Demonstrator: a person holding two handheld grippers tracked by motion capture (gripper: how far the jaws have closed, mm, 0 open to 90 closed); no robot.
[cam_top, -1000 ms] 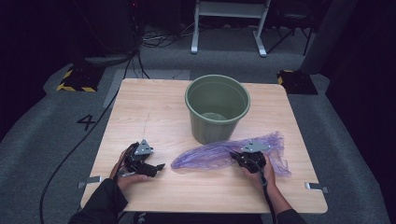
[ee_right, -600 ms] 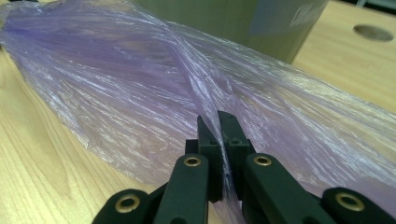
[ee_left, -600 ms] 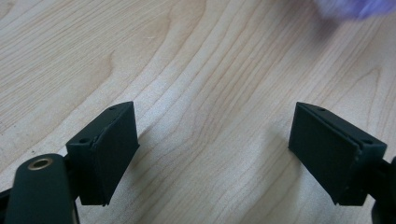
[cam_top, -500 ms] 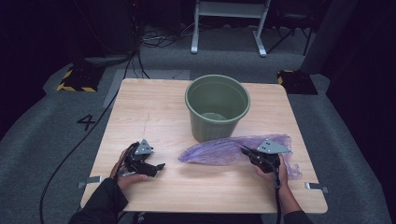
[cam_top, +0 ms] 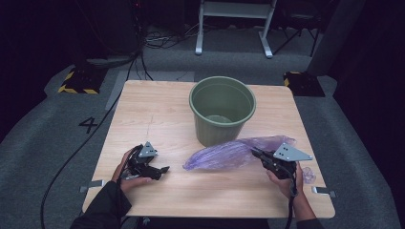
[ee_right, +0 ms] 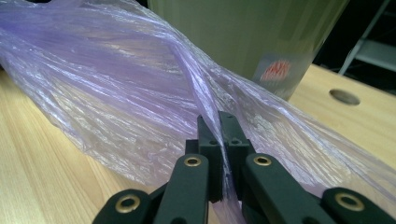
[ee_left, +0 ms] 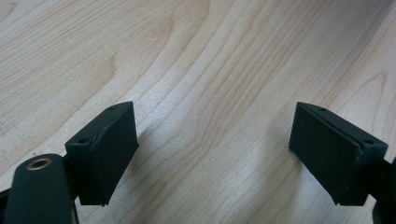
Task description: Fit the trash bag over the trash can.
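High view: purple plastic bag (cam_top: 224,153) lies stretched on my table (cam_top: 157,114), just in front of the green bucket (cam_top: 222,109); my right gripper (cam_top: 256,154) grips its right end, my left gripper (cam_top: 163,169) rests well apart. Left gripper view: jaws spread wide over bare wood. Right gripper view: jaws pinched tight on a fold of bag film (ee_right: 140,84), bucket behind.

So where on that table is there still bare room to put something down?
Bare wood lies left of the green bucket, from the table far edge down to the left gripper, and along the near edge. It is crowded where the purple bag and right gripper sit.
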